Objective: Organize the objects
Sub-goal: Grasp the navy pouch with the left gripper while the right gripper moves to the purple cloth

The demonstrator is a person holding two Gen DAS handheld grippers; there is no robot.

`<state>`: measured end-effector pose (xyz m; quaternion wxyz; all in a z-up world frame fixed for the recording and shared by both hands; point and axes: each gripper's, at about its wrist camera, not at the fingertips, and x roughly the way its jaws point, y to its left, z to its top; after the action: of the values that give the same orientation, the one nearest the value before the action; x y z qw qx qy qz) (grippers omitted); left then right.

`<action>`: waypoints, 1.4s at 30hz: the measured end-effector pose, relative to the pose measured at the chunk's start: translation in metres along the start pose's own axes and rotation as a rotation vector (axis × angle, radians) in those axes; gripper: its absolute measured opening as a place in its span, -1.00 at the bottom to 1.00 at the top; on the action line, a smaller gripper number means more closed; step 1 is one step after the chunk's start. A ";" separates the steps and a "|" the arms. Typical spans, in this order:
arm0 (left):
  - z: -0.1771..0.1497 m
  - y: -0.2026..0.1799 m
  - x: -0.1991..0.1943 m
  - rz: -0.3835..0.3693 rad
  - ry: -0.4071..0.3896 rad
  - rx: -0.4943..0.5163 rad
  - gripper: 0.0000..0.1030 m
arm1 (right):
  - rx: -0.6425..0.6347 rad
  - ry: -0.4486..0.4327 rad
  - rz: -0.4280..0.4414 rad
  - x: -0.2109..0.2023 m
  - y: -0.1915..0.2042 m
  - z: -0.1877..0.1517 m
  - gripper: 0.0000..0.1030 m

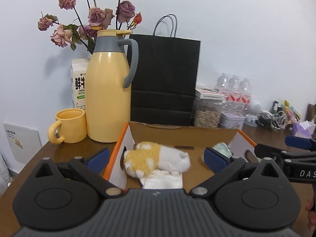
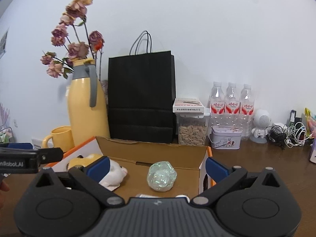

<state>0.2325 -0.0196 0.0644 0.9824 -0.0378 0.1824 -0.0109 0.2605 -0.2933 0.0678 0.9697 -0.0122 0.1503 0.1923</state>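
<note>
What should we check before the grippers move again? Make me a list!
1. Left hand-held gripper open and empty: ok.
2. Right hand-held gripper open and empty: ok.
3. Plush toy lying inside the box: ok.
4. Shiny ball in the box, clear of the pads: ok.
5. Mug and thermos upright beside the box: ok.
6. What else needs packing: cannot tell.

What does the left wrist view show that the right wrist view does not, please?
Only the left wrist view shows the milk carton behind the yellow jug. Only the right wrist view shows all of the shiny wrapped ball, which lies apart from the plush toy. Both show the cardboard box, black bag and yellow mug.
</note>
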 end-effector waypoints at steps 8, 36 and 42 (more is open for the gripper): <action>-0.022 0.007 -0.049 -0.021 0.019 0.019 1.00 | -0.026 -0.009 0.005 -0.060 0.010 -0.023 1.00; -0.092 0.003 -0.098 -0.158 0.250 0.162 1.00 | 0.000 0.158 0.033 -0.146 0.017 -0.096 1.00; -0.101 -0.006 -0.075 -0.243 0.303 0.214 1.00 | 0.000 0.168 0.037 -0.144 0.017 -0.097 1.00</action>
<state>0.1266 -0.0298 -0.0020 0.9336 0.0468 0.3200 -0.1542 0.0996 -0.3384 0.0180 0.9499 -0.0254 0.2315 0.2085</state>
